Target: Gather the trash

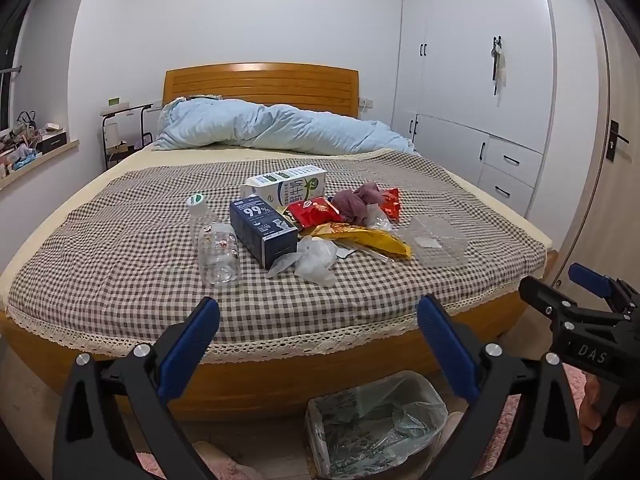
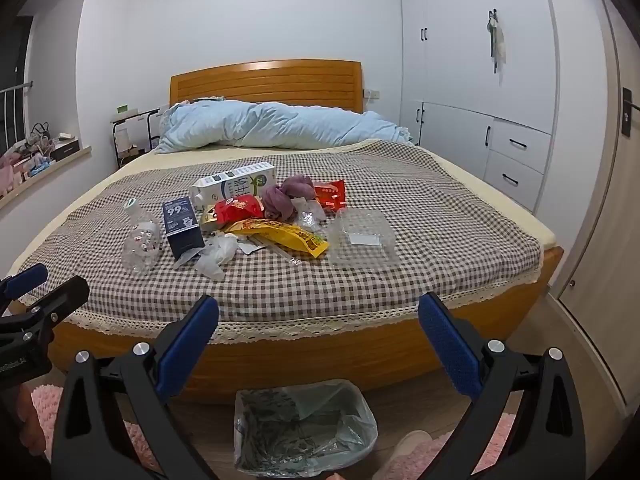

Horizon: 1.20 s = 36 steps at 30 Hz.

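Trash lies in a heap on the checked bedspread [image 1: 120, 240]: a clear plastic bottle [image 1: 216, 248], a dark blue box [image 1: 262, 230], a white milk carton [image 1: 286, 186], a red snack bag [image 1: 316, 210], a yellow wrapper [image 1: 372, 240], a crumpled white bag [image 1: 316, 258] and a clear plastic clamshell [image 1: 436, 240]. A lined trash bin [image 1: 372, 424] stands on the floor at the bed's foot. My left gripper [image 1: 318, 332] hangs open short of the bed edge, holding nothing. My right gripper [image 2: 318, 332] is open and empty too, above the bin [image 2: 300, 424]. The clamshell [image 2: 362, 240] is the nearest item to it.
A light blue duvet [image 1: 272, 124] is bunched by the wooden headboard [image 1: 260, 84]. White wardrobes [image 1: 480, 80] line the right wall, with a door [image 1: 616, 160] beyond. A cluttered windowsill [image 1: 32, 144] is on the left. A pink rug [image 2: 472, 452] and a slipper [image 2: 404, 452] lie by the bin.
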### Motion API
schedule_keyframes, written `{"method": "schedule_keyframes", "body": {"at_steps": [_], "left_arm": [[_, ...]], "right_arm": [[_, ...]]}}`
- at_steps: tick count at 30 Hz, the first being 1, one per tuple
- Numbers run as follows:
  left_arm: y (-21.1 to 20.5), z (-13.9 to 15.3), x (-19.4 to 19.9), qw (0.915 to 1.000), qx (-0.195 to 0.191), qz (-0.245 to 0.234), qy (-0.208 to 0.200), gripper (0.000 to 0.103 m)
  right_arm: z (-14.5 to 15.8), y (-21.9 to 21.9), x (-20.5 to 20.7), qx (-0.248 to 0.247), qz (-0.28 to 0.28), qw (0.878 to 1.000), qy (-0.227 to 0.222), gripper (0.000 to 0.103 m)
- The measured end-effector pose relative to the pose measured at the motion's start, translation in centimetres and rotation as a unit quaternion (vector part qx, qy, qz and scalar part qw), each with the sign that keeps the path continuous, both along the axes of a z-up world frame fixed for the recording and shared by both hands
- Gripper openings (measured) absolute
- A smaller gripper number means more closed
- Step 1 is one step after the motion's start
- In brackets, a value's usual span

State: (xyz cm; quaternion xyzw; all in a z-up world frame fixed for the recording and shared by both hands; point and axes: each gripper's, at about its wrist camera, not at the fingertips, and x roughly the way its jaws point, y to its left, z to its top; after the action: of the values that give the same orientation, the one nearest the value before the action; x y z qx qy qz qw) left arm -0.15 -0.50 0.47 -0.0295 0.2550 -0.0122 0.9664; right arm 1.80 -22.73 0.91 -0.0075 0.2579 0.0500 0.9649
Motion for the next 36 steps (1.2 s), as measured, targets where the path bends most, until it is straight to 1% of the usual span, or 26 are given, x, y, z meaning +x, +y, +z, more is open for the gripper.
{"method": "schedule_keyframes", "body": {"at_steps": [15, 36], "left_arm": [[-0.6, 0.2, -0.3, 0.9999, 0.003, -0.009, -0.01, 0.096], [-1.3, 0.7, -0.4, 0.9997, 0.006, -0.018, -0.013, 0.096]], "right_arm": [[0.0, -0.4, -0.3, 0.005, -0.006, 1.0, 0.001, 0.097], [0.0, -0.8, -0.2, 0.009, -0.008, 1.0, -0.001, 0.097]]}}
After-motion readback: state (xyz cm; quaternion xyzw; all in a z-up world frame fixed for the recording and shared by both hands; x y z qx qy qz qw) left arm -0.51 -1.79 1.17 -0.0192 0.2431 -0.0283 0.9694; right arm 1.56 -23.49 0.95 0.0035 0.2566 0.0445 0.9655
